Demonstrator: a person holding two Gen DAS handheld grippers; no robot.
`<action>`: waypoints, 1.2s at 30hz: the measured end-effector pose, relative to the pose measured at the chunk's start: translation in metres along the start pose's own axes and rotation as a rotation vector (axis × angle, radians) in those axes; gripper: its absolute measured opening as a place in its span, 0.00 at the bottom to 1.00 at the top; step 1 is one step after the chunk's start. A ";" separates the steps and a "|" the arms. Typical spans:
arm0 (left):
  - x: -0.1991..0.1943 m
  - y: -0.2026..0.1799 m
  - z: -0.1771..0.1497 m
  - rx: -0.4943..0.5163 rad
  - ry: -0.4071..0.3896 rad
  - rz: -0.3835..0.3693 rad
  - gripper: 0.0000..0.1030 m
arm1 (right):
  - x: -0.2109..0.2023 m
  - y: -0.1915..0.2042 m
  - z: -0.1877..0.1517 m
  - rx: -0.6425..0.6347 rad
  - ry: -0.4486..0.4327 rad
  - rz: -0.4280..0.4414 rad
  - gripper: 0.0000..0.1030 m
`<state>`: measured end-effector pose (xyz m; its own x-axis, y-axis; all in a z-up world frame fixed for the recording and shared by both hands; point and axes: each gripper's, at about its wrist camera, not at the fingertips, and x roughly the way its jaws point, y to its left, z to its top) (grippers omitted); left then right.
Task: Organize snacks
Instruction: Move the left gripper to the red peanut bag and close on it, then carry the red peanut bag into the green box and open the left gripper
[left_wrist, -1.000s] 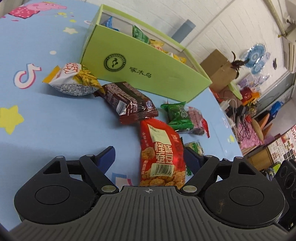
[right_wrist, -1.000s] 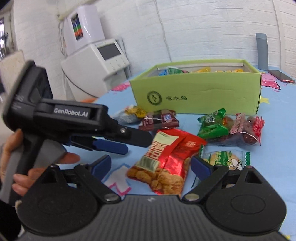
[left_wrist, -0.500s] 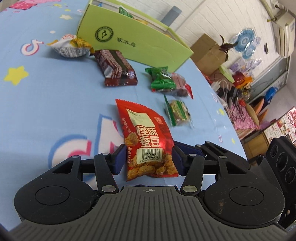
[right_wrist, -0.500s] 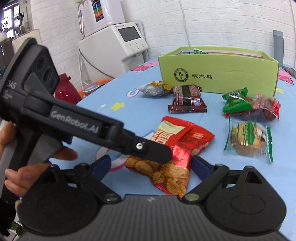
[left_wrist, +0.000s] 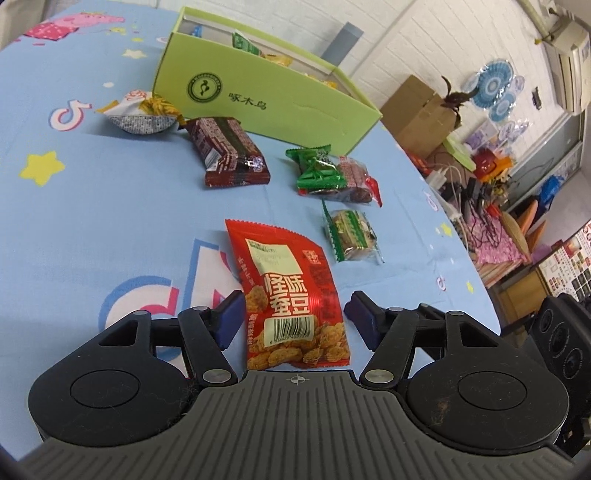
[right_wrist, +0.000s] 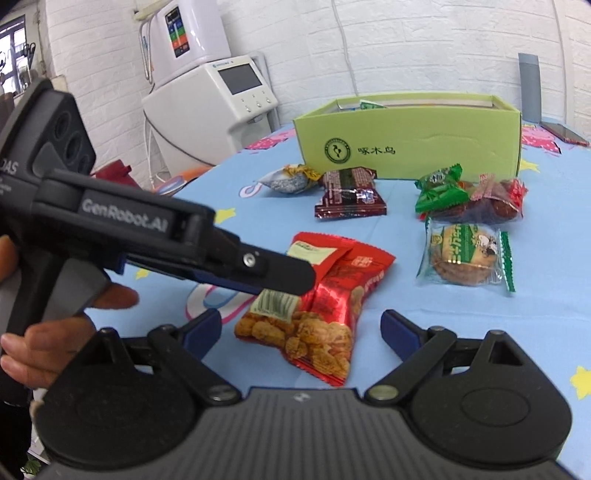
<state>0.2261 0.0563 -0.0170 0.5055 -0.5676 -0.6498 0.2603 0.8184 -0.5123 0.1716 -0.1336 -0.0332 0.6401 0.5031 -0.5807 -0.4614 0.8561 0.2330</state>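
My left gripper (left_wrist: 293, 317) grasps, I think, the red bag (left_wrist: 291, 299); my right gripper (right_wrist: 301, 332) is released; next, lift toward the green box (left_wrist: 266, 99) at 12 o'clock.

A white machine (right_wrist: 207, 99) with a screen is seen beside a white brick wall (right_wrist: 424, 44); a cardboard box (left_wrist: 421, 110) is stood further off
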 end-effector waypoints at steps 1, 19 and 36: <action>0.001 0.000 0.001 0.004 0.000 0.000 0.52 | 0.001 0.000 0.000 0.001 0.003 0.000 0.91; 0.016 -0.024 0.115 0.089 -0.076 -0.036 0.21 | 0.026 -0.014 0.093 -0.164 -0.148 -0.082 0.75; 0.136 0.039 0.288 0.050 -0.034 0.086 0.28 | 0.188 -0.115 0.251 -0.197 -0.036 -0.072 0.82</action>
<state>0.5424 0.0368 0.0365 0.5552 -0.4920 -0.6706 0.2547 0.8681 -0.4261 0.4993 -0.1078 0.0269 0.6956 0.4480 -0.5616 -0.5225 0.8520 0.0325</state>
